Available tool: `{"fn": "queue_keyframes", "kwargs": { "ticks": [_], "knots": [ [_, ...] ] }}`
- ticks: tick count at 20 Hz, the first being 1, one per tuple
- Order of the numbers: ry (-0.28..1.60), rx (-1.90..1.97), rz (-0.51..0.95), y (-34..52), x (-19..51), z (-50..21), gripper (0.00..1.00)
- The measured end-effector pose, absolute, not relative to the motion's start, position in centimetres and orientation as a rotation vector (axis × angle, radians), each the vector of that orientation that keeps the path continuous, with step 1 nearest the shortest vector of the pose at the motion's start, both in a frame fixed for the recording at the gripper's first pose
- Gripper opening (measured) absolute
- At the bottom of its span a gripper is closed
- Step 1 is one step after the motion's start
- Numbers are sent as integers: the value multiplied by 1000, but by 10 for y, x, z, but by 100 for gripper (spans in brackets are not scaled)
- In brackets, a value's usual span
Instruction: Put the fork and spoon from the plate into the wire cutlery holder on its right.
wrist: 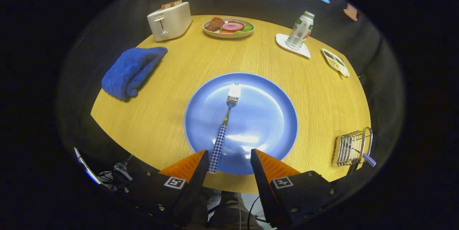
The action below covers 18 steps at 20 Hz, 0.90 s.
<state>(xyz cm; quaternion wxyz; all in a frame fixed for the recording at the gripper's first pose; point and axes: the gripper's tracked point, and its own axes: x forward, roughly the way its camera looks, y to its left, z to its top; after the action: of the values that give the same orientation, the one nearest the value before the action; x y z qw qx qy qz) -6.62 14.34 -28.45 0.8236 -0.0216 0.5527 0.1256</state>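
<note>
One fork (226, 120) lay on one plate (272, 115), its handle between the wide-spread gripper (229, 160) fingers; one holder (352, 147) stood right.

Glossy blue plate (265, 122), shiny metal fork (229, 110), matt wood-grain tabletop (161, 115), fluffy blue towel (131, 70), wire cutlery holder (351, 147).

From my remote station I logged these colours. Plate (265, 122) — plain blue with a paler rim. Fork (226, 122) — silver head, handle in blue-and-white check. Wire cutlery holder (353, 147) — pale metal, with another blue-and-white checked handle (369, 159) sticking out of it. Table (161, 115) — yellow wood grain. Towel (131, 70) — deep blue. Toaster (169, 21) — cream white. Far dish (228, 27) — white, holding brown, pink and green food. Bottle (300, 30) — white with green markings, on a white coaster (303, 51). The gripper (229, 158) had its fingers spread wide.
</note>
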Motion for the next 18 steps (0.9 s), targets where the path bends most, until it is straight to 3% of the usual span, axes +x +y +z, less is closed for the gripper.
{"fn": "queue_keyframes", "kwargs": {
  "ticks": [5, 8, 12, 13, 18],
  "knots": [
    [1262, -67, 287, 145, -63, -288, 73],
    [1334, -94, 311, 146, -65, -306, 26],
    [1418, -133, 340, 140, -70, -321, 26],
    [1429, -143, 358, 139, -71, -321, 7],
    [1451, -291, 454, 120, -63, -307, 7]
  ]
}}
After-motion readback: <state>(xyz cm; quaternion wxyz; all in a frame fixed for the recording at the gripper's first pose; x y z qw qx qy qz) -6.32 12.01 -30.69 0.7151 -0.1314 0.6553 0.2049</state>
